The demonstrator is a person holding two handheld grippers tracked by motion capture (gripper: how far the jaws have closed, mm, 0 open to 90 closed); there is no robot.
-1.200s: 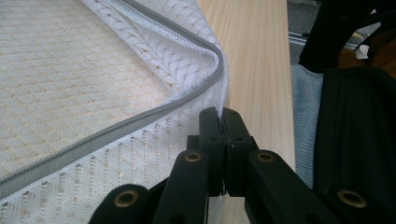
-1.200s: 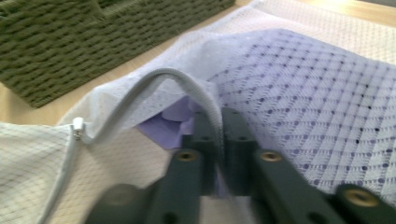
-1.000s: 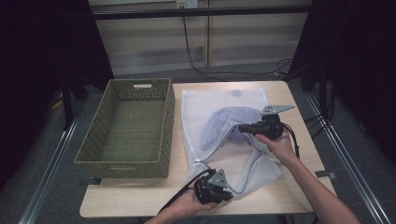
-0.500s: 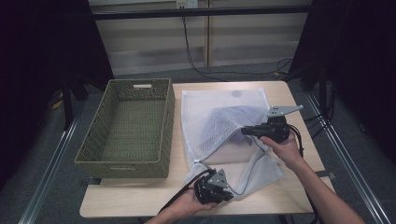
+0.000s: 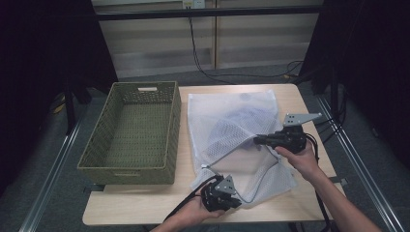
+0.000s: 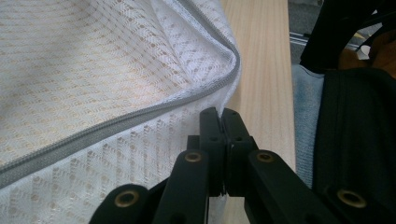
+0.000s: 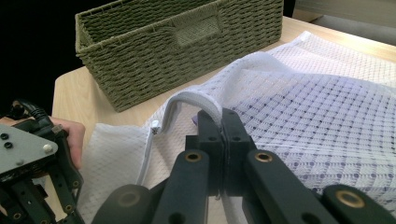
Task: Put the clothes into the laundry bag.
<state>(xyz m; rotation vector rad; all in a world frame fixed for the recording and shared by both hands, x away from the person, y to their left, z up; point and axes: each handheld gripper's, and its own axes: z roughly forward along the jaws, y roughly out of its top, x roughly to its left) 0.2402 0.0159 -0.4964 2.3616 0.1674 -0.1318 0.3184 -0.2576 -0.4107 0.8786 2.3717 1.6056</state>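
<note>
Looking left to right, I see the basket (image 5: 130,130) on the table (image 5: 145,203), its right wall just beside the mesh bag (image 5: 232,121). My left gripper (image 5: 231,200) sits at the near edge of the table, jaws pressed together, pinching the bag's near corner just below the grey zipper (image 6: 116,126). The bag lies flat in the middle of the table with something darker inside. My right gripper (image 5: 258,140) holds its jaws tight on the bag's white zippered edge (image 7: 198,100), lifting it into a raised loop above the mesh.
</note>
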